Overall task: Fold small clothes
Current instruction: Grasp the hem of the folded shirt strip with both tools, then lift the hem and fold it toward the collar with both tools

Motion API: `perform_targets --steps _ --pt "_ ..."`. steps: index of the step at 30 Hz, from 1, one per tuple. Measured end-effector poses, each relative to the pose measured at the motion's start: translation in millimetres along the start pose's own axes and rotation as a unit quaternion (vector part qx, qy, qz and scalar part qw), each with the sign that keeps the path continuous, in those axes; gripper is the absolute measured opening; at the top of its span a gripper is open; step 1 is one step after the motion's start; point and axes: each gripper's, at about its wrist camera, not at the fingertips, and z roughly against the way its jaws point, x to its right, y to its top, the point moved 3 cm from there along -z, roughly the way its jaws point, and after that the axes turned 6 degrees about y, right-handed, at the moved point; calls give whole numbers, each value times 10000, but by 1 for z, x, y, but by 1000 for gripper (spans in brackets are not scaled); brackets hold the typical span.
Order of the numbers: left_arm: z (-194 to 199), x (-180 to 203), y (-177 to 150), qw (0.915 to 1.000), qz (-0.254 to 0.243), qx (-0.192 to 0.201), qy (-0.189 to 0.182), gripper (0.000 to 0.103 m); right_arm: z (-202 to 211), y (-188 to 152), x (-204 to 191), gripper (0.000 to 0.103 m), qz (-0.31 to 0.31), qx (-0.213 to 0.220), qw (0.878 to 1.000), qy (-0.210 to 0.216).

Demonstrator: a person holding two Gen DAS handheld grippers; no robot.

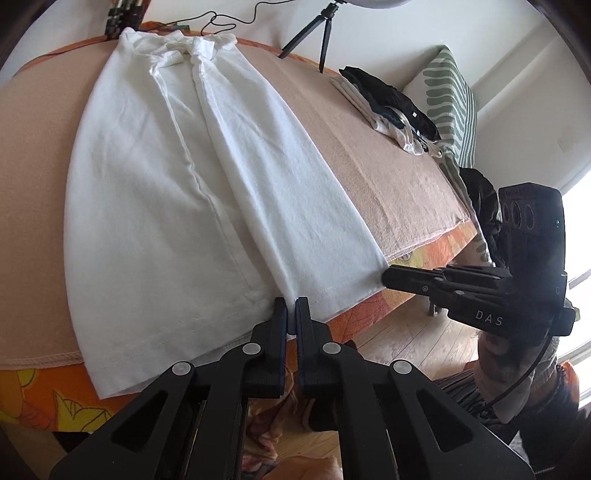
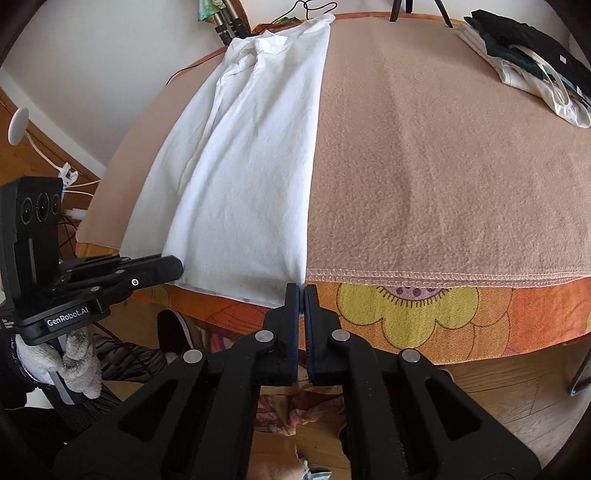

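A white garment [image 1: 192, 192] lies stretched along a tan blanket [image 1: 388, 177] that covers a table with an orange floral cloth [image 2: 424, 325], its collar end at the far side and its hem at the near edge. Both long sides appear already folded in toward the middle, leaving a narrow strip with a seam-like ridge running down its length.

The left gripper [image 1: 291, 310] has its jaws closed on the near hem, a sliver of white fabric showing between the pads at about the middle of the hem's width. The right gripper [image 2: 303, 295] is likewise clamped shut at the garment's near right corner, where the white edge meets the blanket's stitched border; the fabric vanishes between the tips, so it looks pinched there. In the right wrist view, a hand in a light knitted glove [image 2: 70, 362] grasps the left tool's handle.

At the far right of the table sits a pile of folded clothes [image 2: 528, 62], dark and pale pieces stacked, which suggests several items are finished. A tripod [image 1: 317, 33] stands at the far edge, and a green-patterned cushion [image 1: 448, 99] rests beyond the pile.

Judging by the layout, the lengthwise folds on this piece are done. What seems left is carrying the held hem toward the collar, perhaps once or twice over, then moving the bundle to the stack.
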Motion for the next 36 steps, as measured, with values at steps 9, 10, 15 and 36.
perform_targets --steps 9,10,15,36 --pt "60 -43 -20 9969 198 468 601 51 13 7 12 4 -147 220 9996 28" --pt "64 -52 -23 9967 359 466 562 51 12 7 11 5 -162 206 9996 83" --pt "62 -85 -28 9920 958 302 770 60 0 6 4 34 -1 31 10000 42" --pt "62 -84 -28 9931 974 436 482 4 8 7 5 3 -335 259 9970 653"
